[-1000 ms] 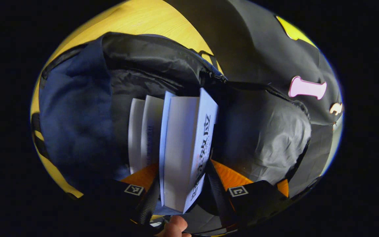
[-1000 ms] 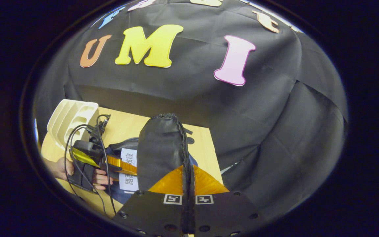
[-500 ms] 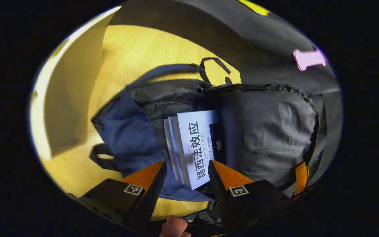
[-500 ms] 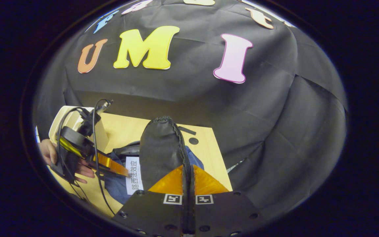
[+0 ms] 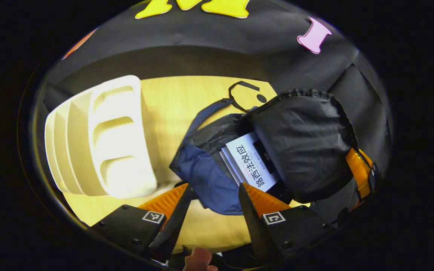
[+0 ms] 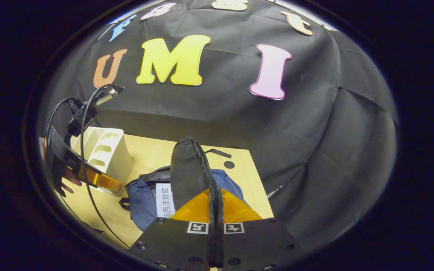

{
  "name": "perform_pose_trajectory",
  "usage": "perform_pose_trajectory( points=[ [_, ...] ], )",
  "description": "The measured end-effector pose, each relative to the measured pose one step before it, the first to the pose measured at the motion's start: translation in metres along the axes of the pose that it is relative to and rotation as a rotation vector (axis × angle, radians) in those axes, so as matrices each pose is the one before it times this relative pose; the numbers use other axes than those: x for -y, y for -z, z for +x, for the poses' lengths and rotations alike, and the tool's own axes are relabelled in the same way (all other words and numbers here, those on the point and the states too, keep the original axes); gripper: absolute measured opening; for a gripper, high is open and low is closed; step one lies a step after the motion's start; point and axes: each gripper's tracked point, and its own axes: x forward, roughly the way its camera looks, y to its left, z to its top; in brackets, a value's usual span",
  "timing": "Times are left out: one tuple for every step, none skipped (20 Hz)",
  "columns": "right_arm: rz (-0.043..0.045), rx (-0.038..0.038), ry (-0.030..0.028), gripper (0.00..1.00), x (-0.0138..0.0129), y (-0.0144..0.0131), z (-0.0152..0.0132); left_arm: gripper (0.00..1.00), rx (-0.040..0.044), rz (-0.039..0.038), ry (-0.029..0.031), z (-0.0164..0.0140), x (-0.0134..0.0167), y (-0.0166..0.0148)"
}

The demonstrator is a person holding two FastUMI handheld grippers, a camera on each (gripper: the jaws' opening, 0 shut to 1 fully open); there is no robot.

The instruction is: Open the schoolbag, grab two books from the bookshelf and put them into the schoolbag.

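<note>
Both books [image 5: 249, 162] sit inside the schoolbag [image 5: 205, 177] just ahead of our empty, spread left tongs [image 5: 212, 188]; right tongs [image 6: 214, 195] pinch the flap [image 6: 187, 169] up. We judge releasing it comes next.

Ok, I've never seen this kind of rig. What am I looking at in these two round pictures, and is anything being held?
A person holds a hand-held gripper in each hand; each carries a camera looking along its own fingers. In the left gripper view, the left hand-held gripper is open and holds nothing. Beyond it on the wooden table lie the open schoolbag, with books inside, and a pale bookshelf. In the right gripper view, the right hand-held gripper pinches the bag's flap, holding it up.
</note>
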Motion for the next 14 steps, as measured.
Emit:
perform_pose_trajectory(
  points=[
    [0.00091,0.00395,-0.00805,0.00,-0.00578,0.00004,-0.00206,0.80,0.02739,0.00537,-0.01271,-0.01178,-0.00437,-0.00355],
    [-0.00121,0.00292,-0.00675,0.00,-0.00648,-0.00035,-0.00209,0.80,0.04593,0.00527,-0.01814,-0.01234,-0.00707,-0.00761],
    [-0.00292,0.00204,-0.00690,0.00,-0.00663,0.00181,-0.00265,0.80,0.05831,0.01330,-0.02534,-0.01302,-0.00853,-0.01034],
    [-0.00300,0.00030,-0.00850,0.00,-0.00769,0.00082,-0.00079,0.80,0.06553,0.01695,-0.02600,-0.01460,-0.00839,-0.01094],
    [-0.00341,-0.00108,-0.00824,0.00,-0.00793,0.00149,-0.00101,0.80,0.05908,0.01805,-0.01137,-0.01326,-0.00574,-0.01159],
    [0.00024,-0.00309,-0.01035,0.00,-0.00820,0.00165,-0.00124,0.86,0.05983,0.01759,-0.01280,-0.01439,-0.00513,-0.01134],
    [0.00752,-0.00578,-0.01156,0.00,-0.00755,0.00288,0.00009,0.86,0.06403,0.01689,-0.02237,-0.01170,-0.00730,-0.01474],
    [0.01401,-0.00756,-0.01423,0.00,-0.00833,0.00337,-0.00031,0.80,0.06596,0.01194,-0.01981,-0.01160,-0.00936,-0.01360],
    [0.01359,-0.01013,-0.01049,0.00,-0.00705,0.00409,0.00080,0.86,0.06015,0.00188,-0.02191,-0.00910,-0.00822,-0.01287],
    [0.01083,-0.00935,-0.01060,0.00,-0.00803,0.00293,0.00200,0.89,0.05394,-0.00435,-0.02638,-0.00925,-0.01141,-0.01272],
    [0.00614,-0.00724,-0.00736,0.00,-0.00699,0.00312,0.00051,0.95,0.04734,-0.01313,-0.02106,-0.00775,-0.01106,-0.00853],
    [0.00236,-0.00549,-0.00693,0.00,-0.00664,0.00255,0.00042,1.00,0.03953,-0.01664,-0.01735,-0.00735,-0.00651,-0.00645],
    [0.00072,-0.00362,-0.00689,0.00,-0.00679,0.00205,0.00027,1.00,0.03568,-0.01546,-0.02093,-0.00732,-0.01065,-0.01194],
    [-0.00277,-0.00440,-0.00631,0.00,-0.00669,0.00188,0.00032,1.00,0.03613,-0.00992,-0.02211,-0.00655,-0.01465,-0.00813]
  ],
)
